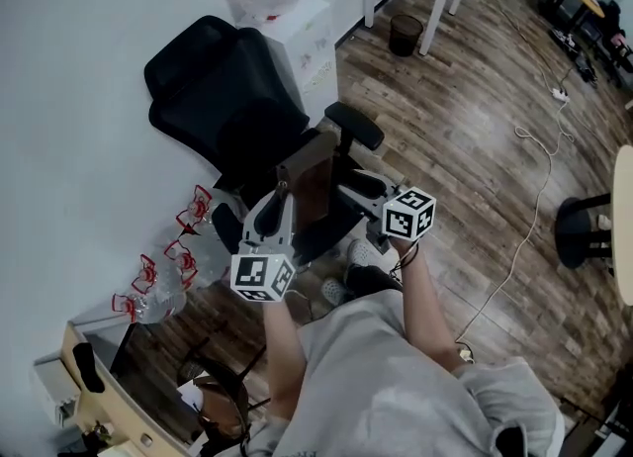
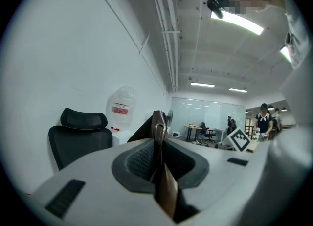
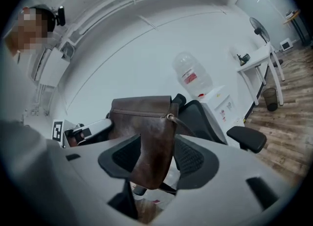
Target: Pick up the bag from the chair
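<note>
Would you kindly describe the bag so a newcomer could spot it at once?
Start at the black office chair by the white wall. Over its seat, the left tongs and right tongs pinch a flat leather bag, brown against the black chair.

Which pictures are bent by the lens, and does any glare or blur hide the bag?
Both gripper views are strongly fisheye, with dark rounded borders; left gripper view: the ceiling light glares, and the near edge of the bag between the jaws is soft; right gripper view: the bag is evenly lit, fairly sharp; head view: dimmer, slightly curved, no glare.
</note>
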Available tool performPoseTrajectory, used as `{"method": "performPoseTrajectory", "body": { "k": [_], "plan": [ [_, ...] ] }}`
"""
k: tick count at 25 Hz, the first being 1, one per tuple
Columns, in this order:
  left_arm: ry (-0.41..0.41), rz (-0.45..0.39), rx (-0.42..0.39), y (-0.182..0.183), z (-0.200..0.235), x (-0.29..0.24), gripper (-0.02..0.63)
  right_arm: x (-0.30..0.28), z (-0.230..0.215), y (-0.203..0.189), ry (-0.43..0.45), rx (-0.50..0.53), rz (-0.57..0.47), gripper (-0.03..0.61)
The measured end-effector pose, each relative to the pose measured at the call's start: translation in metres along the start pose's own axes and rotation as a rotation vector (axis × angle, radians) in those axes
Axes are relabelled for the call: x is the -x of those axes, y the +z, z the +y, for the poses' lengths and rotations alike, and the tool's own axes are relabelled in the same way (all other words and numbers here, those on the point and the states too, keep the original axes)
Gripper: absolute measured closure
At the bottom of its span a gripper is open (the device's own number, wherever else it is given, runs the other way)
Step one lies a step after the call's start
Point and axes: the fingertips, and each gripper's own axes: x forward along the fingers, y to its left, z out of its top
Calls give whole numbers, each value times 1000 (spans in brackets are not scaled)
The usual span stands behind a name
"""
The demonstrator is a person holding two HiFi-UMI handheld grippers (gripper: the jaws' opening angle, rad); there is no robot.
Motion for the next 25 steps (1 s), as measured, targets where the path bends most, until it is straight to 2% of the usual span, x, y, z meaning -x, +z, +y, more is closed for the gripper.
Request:
{"method": "performPoseTrajectory", "body": {
  "k": [3, 5, 6, 7, 14, 19, 25],
  "plan": [
    [-59, -45, 8, 5, -7, 24, 561, -4, 16, -16, 29, -43, 0, 305],
    [-86, -68, 22, 6, -11, 39, 561, -4, 24, -23, 44, -61, -6, 296],
    [-97, -73, 22, 6, -12, 47, 561, -4, 29, -25, 53, -60, -12, 322],
    [-104, -75, 20, 6, -12, 53, 563, -4, 35, -27, 61, -55, -15, 382],
    [-47, -107, 31, 10, 1, 85, 563, -6, 72, -26, 101, 40, -21, 467],
    [7, -96, 46, 5, 11, 96, 561, -3, 90, -20, 85, 161, -22, 505],
    [26, -34, 75, -5, 20, 96, 558, -3, 96, -12, 58, 236, -27, 522]
  ]
}}
